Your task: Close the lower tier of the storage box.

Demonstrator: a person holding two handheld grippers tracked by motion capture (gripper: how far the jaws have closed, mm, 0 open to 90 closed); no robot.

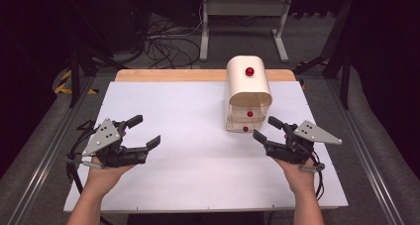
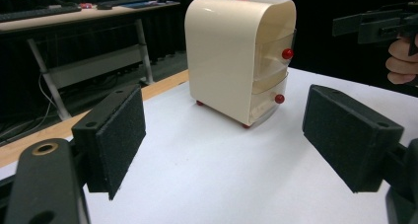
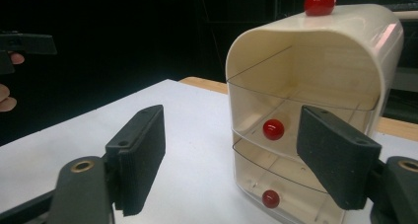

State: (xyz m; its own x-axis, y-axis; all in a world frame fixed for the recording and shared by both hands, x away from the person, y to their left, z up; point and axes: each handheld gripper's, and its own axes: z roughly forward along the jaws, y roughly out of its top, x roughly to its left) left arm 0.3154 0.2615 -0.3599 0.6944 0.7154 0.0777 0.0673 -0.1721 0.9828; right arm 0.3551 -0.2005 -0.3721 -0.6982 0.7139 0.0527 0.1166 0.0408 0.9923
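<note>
On the white table (image 1: 198,160), the cream drawer box (image 1: 249,93) stands near the far right corner, both drawers closed. The right gripper (image 1: 270,128), jaws spread and empty, sits just before its red knobs (image 3: 273,129); a skewed pinch could slip off or shove the light box back. The left gripper (image 1: 143,131) waits released, too far to brace it.

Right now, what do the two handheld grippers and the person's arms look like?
Both are black two-jaw tools. The left gripper and right gripper each carry a grey three-cornered plate with small dark holes, and black cables trail from them. The jaws end in flat rectangular pads of coarse black foam. The forearms are bare, with no sleeves or gloves.
</note>
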